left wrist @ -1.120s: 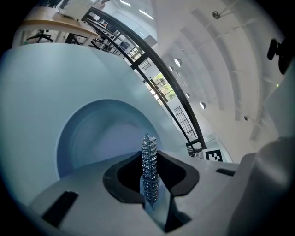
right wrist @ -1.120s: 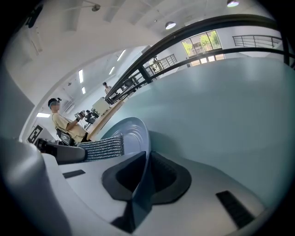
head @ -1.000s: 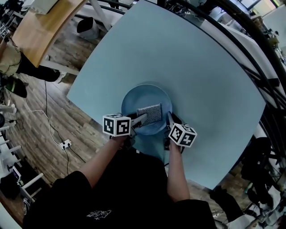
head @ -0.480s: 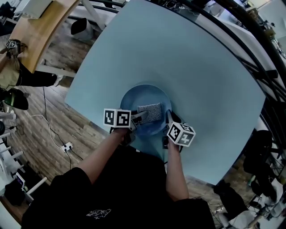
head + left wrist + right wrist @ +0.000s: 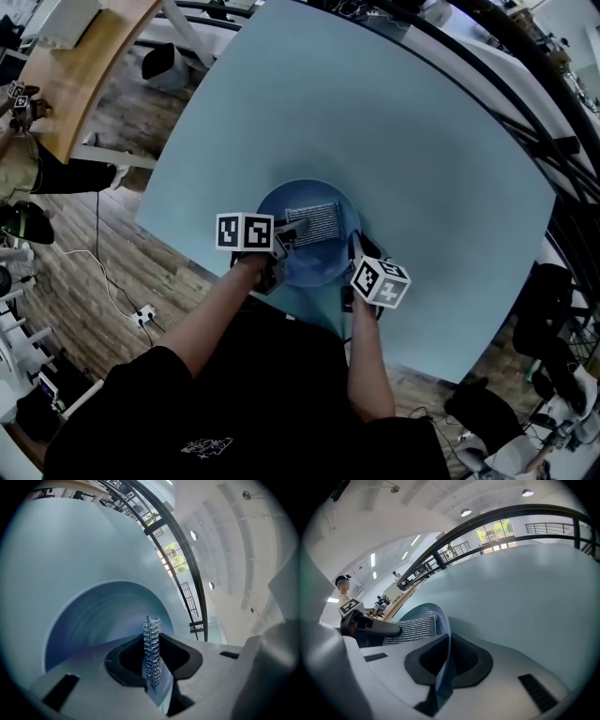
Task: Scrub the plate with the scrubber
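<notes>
floor point(image 5: 75, 253): wood planks, far left, with a cable lying on it.
left gripper point(image 5: 284, 236): jaws pinched on the scrubber's near edge. Marker cube sits just behind them, and a bare forearm runs back to a black sleeve.
scrubber point(image 5: 314, 223): silvery mesh pad, flat over the plate's far half. It shows edge-on and upright between the pads in the left gripper view. Can't tell if it touches the plate.
plate point(image 5: 314, 267): blue and round, on the table near the person's side, between the two grippers.
right gripper point(image 5: 354, 247): jaws have just been closing and are now clamped on the plate's right rim. The rim runs straight between the pads.
table point(image 5: 422, 169): pale blue and wide.
railing point(image 5: 525, 103): dark bars curving past the table's far right edge.
</notes>
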A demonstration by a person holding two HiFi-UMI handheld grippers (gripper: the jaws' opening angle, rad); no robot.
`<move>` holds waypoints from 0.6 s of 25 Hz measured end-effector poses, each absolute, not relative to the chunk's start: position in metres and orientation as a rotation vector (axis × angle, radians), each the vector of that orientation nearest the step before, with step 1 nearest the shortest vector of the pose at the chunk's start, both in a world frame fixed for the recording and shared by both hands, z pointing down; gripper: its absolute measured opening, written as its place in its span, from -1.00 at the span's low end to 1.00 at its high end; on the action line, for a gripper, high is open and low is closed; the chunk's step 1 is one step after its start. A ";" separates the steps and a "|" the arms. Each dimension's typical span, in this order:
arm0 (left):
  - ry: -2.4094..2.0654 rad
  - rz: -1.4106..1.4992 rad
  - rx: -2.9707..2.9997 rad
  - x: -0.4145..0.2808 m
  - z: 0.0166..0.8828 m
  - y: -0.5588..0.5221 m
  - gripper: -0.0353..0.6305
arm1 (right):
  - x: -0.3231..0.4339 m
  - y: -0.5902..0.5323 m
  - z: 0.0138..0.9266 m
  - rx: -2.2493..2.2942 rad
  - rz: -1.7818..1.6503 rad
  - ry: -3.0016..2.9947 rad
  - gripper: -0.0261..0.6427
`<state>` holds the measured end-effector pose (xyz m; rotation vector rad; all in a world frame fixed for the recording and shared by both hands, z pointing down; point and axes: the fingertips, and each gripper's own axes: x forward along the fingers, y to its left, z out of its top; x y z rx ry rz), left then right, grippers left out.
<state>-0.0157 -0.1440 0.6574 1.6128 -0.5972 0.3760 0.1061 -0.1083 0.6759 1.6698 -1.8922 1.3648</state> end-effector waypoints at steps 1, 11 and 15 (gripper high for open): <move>-0.603 0.371 1.612 -0.019 0.657 -0.147 -0.61 | 0.106 -0.108 0.675 1.676 1.361 -1.889 -0.87; -0.691 0.389 1.592 -0.057 0.654 -0.164 -0.61 | 0.104 -0.113 0.675 1.718 1.317 -1.852 -0.87; -0.718 0.396 1.588 -0.072 0.652 -0.163 -0.61 | 0.105 -0.112 0.674 1.725 1.304 -1.847 -0.87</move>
